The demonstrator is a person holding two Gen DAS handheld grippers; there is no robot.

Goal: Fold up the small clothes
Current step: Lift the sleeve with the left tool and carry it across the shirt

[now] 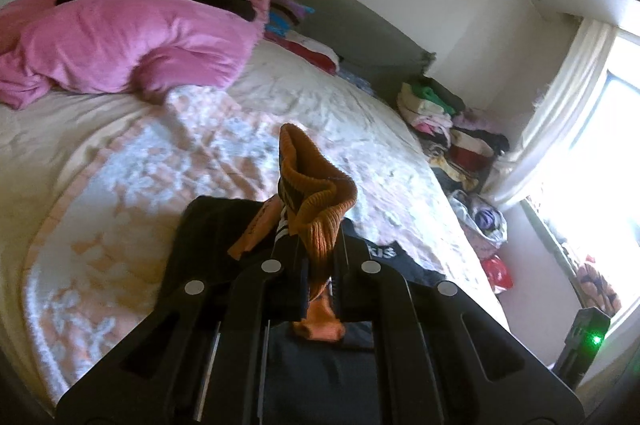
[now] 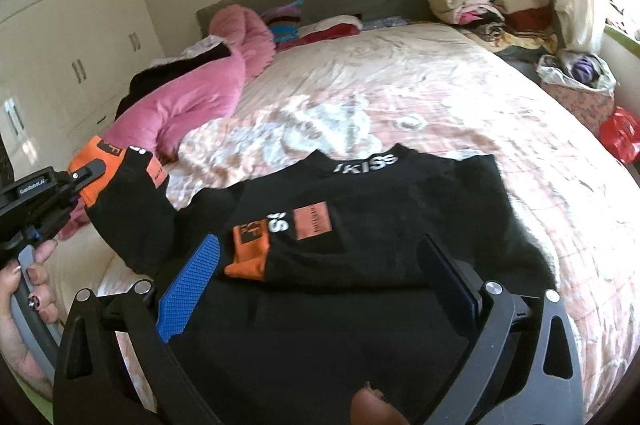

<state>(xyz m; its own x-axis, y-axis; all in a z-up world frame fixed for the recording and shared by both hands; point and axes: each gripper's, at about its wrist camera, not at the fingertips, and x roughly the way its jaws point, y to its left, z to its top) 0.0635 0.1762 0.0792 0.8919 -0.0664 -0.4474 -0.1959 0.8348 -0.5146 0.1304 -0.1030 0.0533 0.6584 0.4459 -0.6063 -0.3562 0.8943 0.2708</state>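
A black top (image 2: 380, 225) with orange patches and white lettering lies on the bed (image 2: 400, 85), partly folded. One sleeve with an orange cuff (image 2: 250, 257) is folded across its front. My left gripper (image 1: 316, 245) is shut on the other sleeve's orange ribbed cuff (image 1: 316, 193) and holds it lifted at the left of the top; it also shows in the right wrist view (image 2: 90, 177). My right gripper (image 2: 320, 277) is open and empty, low over the top's near part, with its blue pad (image 2: 192, 281) on the left.
A pink duvet (image 1: 120, 41) and dark clothes lie heaped at the bed's far left. Stacks of folded clothes (image 2: 492, 5) sit by the headboard at the window side. Bags (image 2: 576, 81) stand on the floor beside the bed. White wardrobes (image 2: 72, 37) line the left wall.
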